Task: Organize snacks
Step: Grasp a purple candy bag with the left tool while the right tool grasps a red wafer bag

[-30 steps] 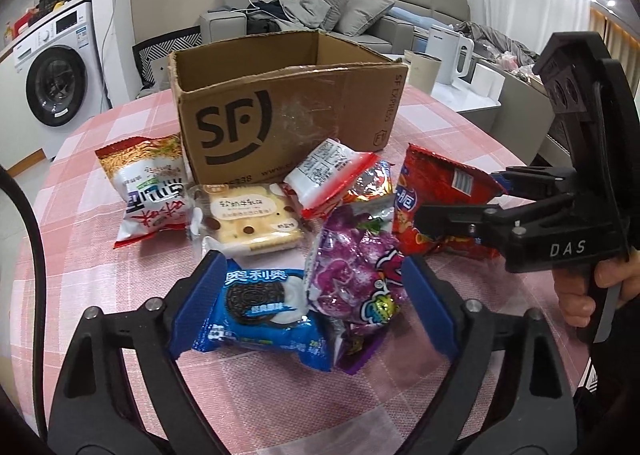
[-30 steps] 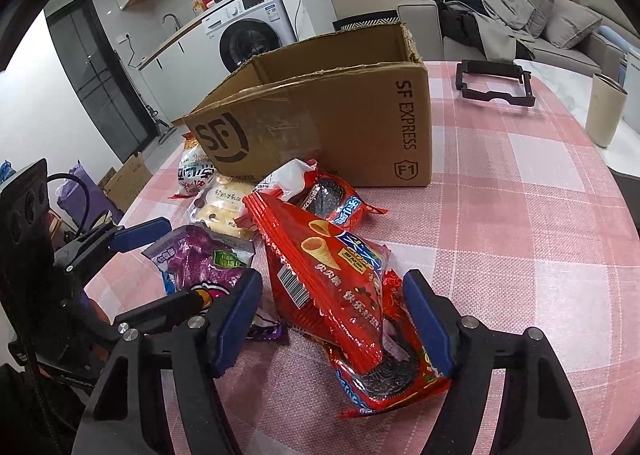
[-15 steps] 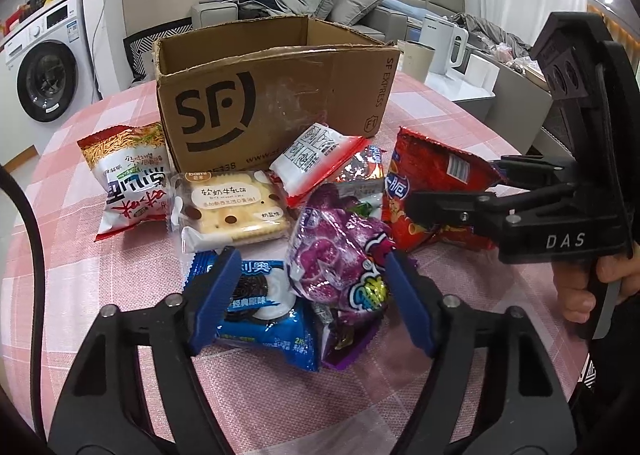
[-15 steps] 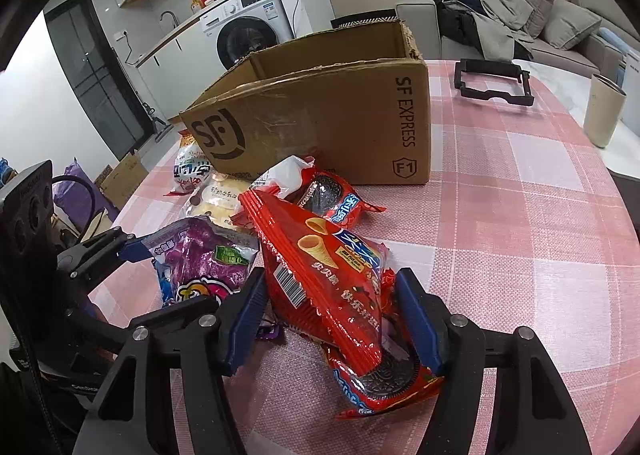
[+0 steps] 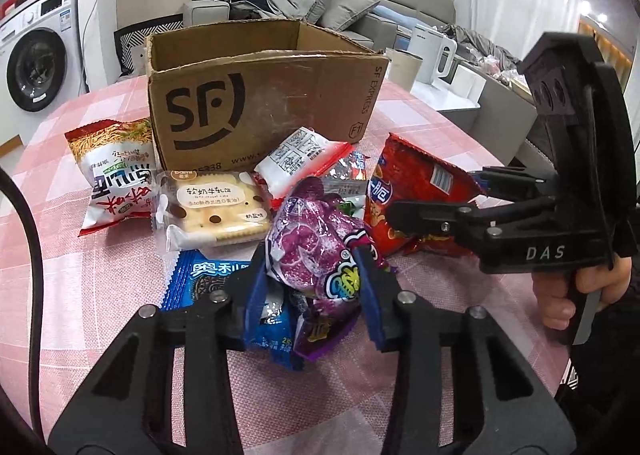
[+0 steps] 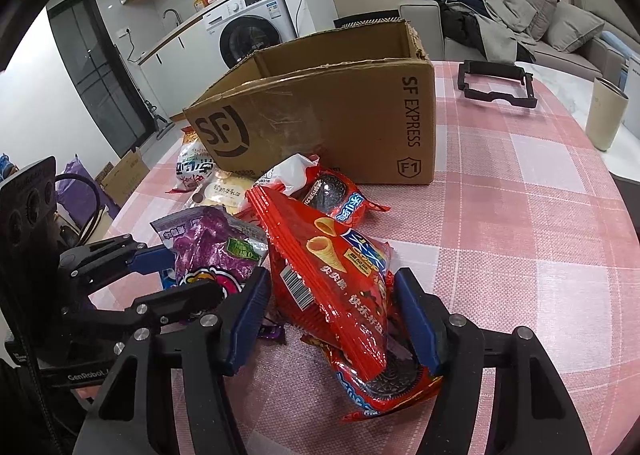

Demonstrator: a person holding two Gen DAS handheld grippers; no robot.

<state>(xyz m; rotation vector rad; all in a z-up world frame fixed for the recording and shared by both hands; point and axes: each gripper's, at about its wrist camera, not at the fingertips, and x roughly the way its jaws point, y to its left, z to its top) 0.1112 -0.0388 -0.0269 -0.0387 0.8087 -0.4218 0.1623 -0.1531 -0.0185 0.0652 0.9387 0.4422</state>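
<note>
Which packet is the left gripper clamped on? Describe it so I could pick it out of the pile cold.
Start at the cardboard box on the pink checked table; the snack pile lies against its printed front. The left gripper is shut on the purple bag at the near edge of that pile, partly over the blue cookie pack. It is the only purple, glossy packet; the others are red, white or blue.

My left tool (image 5: pixel 314 295) has just closed on the purple candy bag (image 5: pixel 316 251), pads pinching it above the blue cookie pack (image 5: pixel 208 279), before the cardboard box (image 5: pixel 260 103) on the pink checked surface (image 5: pixel 100 295).
</note>
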